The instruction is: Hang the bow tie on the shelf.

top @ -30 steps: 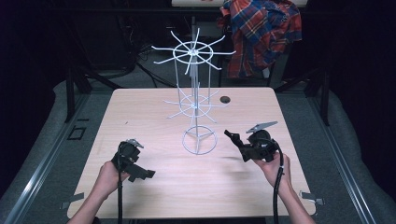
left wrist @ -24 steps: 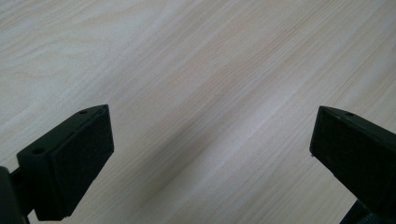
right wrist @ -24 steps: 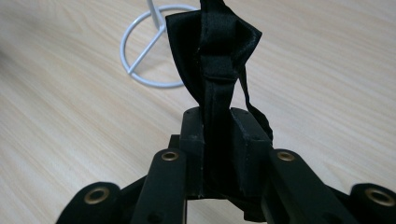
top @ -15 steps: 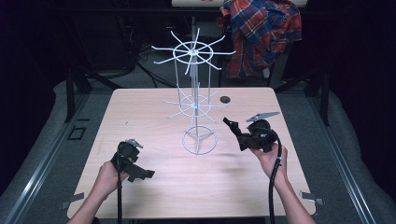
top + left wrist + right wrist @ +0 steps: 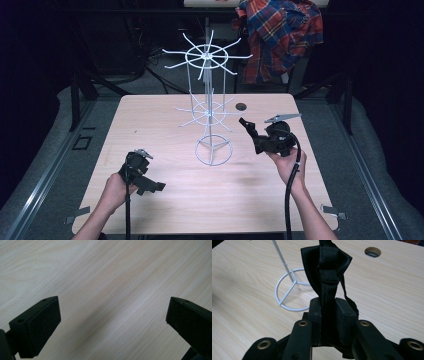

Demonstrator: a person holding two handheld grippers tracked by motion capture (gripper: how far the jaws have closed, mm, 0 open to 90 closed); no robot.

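Fingers [image 5: 343,315] of right gripper [image 5: 328,312] pinching a black bow tie [image 5: 325,262], pads pressed on its middle band, bow lobes sticking up past the tips, a thin strap [image 5: 344,293] looping down on one side. In high view the right gripper [image 5: 250,127] is lifted off the tabletop [image 5: 150,125], tilted toward the stand, bow tie [image 5: 247,125] at its tip, near the stand's lower arms but apart from them. Right hand [image 5: 285,160] holds the gripper body from below, cable [image 5: 292,195] trailing down along the forearm.

Left gripper [image 5: 112,322] fingers [image 5: 37,325] spread wide, nothing between them, bare wood grain underneath. In high view left gripper [image 5: 155,186] sits low over the near left part of the tabletop, left hand [image 5: 117,187] wrapped around it, well apart from the stand.

White wire stand [image 5: 209,115] upright in mid tabletop: round ring base [image 5: 213,151], thin pole, lower ring of arms, upper ring of arms above. Base ring [image 5: 287,290] also in right gripper view, just beyond the bow tie. Round hole [image 5: 241,106] in tabletop behind the stand. Plaid shirt [image 5: 280,35] hanging past the far edge.
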